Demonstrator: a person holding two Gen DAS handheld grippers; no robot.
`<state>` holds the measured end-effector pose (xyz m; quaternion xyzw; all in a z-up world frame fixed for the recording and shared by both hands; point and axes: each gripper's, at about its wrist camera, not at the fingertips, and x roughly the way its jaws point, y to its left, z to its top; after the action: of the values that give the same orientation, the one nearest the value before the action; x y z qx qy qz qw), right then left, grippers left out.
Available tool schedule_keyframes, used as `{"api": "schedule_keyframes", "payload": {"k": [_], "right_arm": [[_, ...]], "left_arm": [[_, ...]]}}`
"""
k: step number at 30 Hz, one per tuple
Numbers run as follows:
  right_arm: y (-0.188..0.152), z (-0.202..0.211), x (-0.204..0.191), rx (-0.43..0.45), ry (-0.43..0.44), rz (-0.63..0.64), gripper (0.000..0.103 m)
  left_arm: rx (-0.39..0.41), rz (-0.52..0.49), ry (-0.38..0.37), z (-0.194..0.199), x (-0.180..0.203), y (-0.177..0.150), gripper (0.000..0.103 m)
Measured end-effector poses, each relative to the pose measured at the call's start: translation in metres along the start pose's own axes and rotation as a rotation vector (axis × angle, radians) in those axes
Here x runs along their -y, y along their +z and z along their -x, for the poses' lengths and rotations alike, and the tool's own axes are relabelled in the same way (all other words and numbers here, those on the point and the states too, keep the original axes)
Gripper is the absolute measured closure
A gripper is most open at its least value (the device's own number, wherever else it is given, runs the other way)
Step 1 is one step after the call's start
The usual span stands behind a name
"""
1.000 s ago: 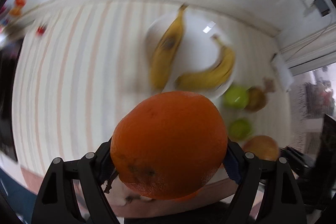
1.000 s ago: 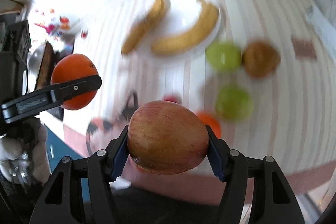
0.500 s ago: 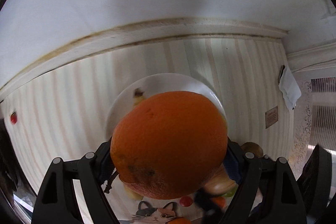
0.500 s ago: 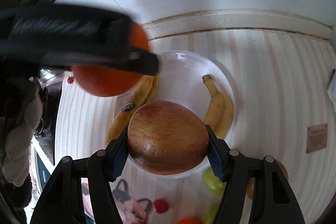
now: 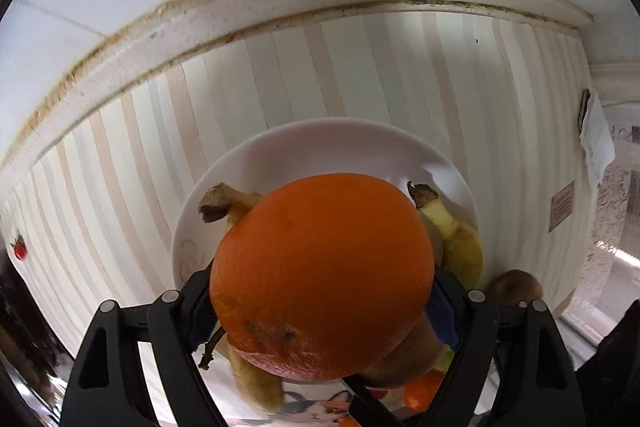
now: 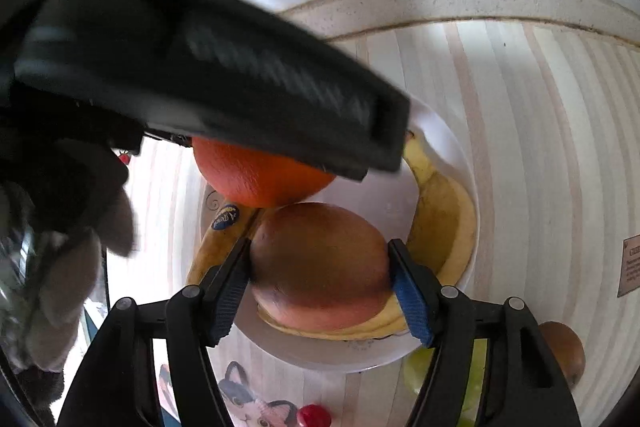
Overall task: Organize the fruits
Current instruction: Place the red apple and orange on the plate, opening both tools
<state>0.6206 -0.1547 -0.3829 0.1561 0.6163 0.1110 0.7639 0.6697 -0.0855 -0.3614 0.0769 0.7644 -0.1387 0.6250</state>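
Note:
My left gripper [image 5: 320, 307] is shut on a large orange [image 5: 320, 267], held just above a white plate [image 5: 320, 147]. Two bananas lie on the plate, one at the left [image 5: 228, 203] and one at the right [image 5: 460, 239]. In the right wrist view my right gripper [image 6: 320, 267] has a red-yellow apple [image 6: 320, 263] between its blue pads. The apple is low over the plate [image 6: 376, 195] between the bananas [image 6: 444, 227]. Its jaws are opening, with the pads still against the apple. The orange [image 6: 256, 179] hangs right behind the apple, under the left gripper's black finger [image 6: 240, 87].
A striped cloth covers the counter up to a white wall. A brown fruit [image 6: 564, 351] and a green apple [image 6: 480, 367] lie beside the plate at the near right. A cherry tomato [image 6: 314, 417] sits by a cat print [image 6: 248, 399]. A gloved hand [image 6: 80, 227] is at the left.
Both grippers have come forward and down over the plate with their fruit. The left gripper with the orange now sits close in front of the right one. The apple has sunk between the bananas.

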Motion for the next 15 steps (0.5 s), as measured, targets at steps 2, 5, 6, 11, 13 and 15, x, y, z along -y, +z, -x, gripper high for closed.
{"api": "schedule_keyframes", "payload": {"k": [2, 5, 6, 11, 13, 15], "right_arm": [[0.000, 0.002, -0.003, 0.000, -0.001, -0.006, 0.032], [0.000, 0.007, -0.005, 0.000, 0.000, -0.018, 0.032], [0.001, 0.009, -0.005, 0.001, 0.000, -0.019, 0.031], [-0.009, 0.020, 0.006, -0.011, 0.008, -0.050, 0.027], [-0.010, 0.023, 0.009, -0.012, 0.025, -0.062, 0.026], [-0.011, 0.027, 0.009, -0.006, 0.027, -0.060, 0.019]], "left_arm": [[-0.014, 0.004, 0.015, 0.000, 0.001, 0.000, 0.019], [-0.019, 0.004, 0.020, 0.000, 0.002, 0.001, 0.019], [-0.015, 0.003, 0.019, 0.000, 0.002, 0.000, 0.019], [-0.013, 0.035, -0.022, 0.003, -0.001, -0.001, 0.018], [-0.006, 0.041, -0.051, 0.008, -0.004, 0.002, 0.015], [0.004, 0.043, -0.065, 0.014, -0.003, 0.002, 0.012]]}}
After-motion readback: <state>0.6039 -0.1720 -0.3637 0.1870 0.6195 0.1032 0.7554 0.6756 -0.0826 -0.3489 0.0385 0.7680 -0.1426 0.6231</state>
